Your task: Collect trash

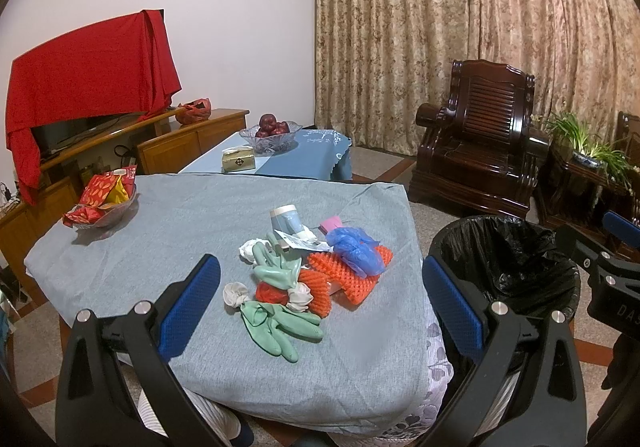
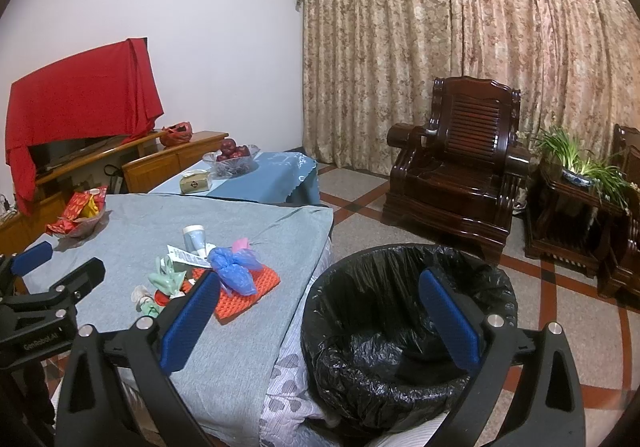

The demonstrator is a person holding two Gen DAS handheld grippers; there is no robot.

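Hovering over the near edge of the table point(image 1: 160, 223), the left hand-held gripper point(image 1: 320, 311) is spreading its jaws wide and gripping nothing. The trash point(image 1: 304, 271) is lying heaped on the grey cloth ahead of it: green gloves point(image 1: 276, 319), orange mesh point(image 1: 352, 279), a blue bag point(image 1: 354, 247). The right hand-held gripper point(image 2: 320, 323) is hanging wide and empty above the black-lined bin point(image 2: 404, 331) beside the table.

Left gripper point(image 1: 320, 305) held level, jaws spread wide, nothing between the blue pads point(image 1: 191, 307). Right gripper point(image 2: 320, 321) beside it to the right, likewise wide apart and empty
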